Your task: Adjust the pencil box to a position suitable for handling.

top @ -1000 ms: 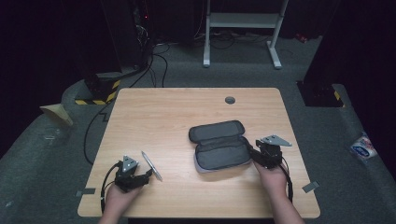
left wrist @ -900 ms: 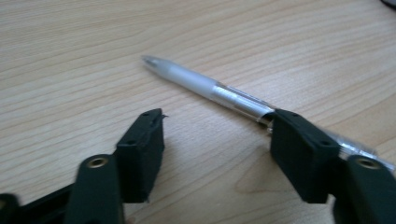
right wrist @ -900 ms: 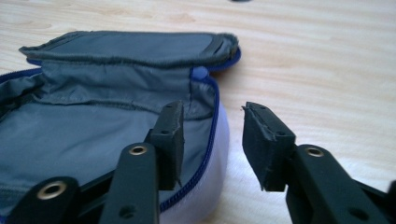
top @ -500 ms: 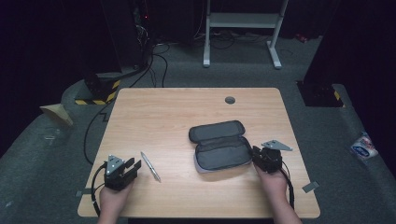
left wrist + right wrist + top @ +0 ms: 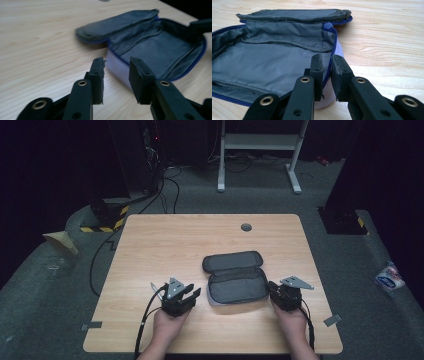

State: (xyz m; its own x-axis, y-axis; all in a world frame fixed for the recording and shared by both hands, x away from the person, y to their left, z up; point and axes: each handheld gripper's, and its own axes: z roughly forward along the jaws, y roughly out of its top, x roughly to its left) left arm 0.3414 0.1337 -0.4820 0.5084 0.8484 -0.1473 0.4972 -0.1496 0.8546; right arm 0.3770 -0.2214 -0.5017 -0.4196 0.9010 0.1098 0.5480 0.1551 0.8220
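Two grippers on a light wooden table (image 5: 165,245), one at each side of an open grey pouch (image 5: 235,279).

Pouch: lying open near the table's middle, lid flap folded back on the far side, grey lining exposed, blue zip edging along the rim. Interior lining visible in both gripper views, with nothing seen resting on it.

Left gripper (image 5: 191,296): held in the left hand (image 5: 167,325), low on the table just left of the pouch, jaws pointing toward it. Jaws clearly spread in the left gripper view (image 5: 116,72), with a wide gap between the pads and nothing held. Near corner of the pouch (image 5: 155,47) directly beyond the jaw tips; contact with it not determinable.

Right gripper (image 5: 274,290): held in the right hand (image 5: 292,320), at the pouch's right end. Jaws drawn close in the right gripper view (image 5: 327,66), with only a narrow slot remaining. Zip rim of the pouch (image 5: 274,62) running through that slot; actual pinch on the fabric not determinable.

Black cable (image 5: 145,320) trailing from the left gripper toward the table's near edge.
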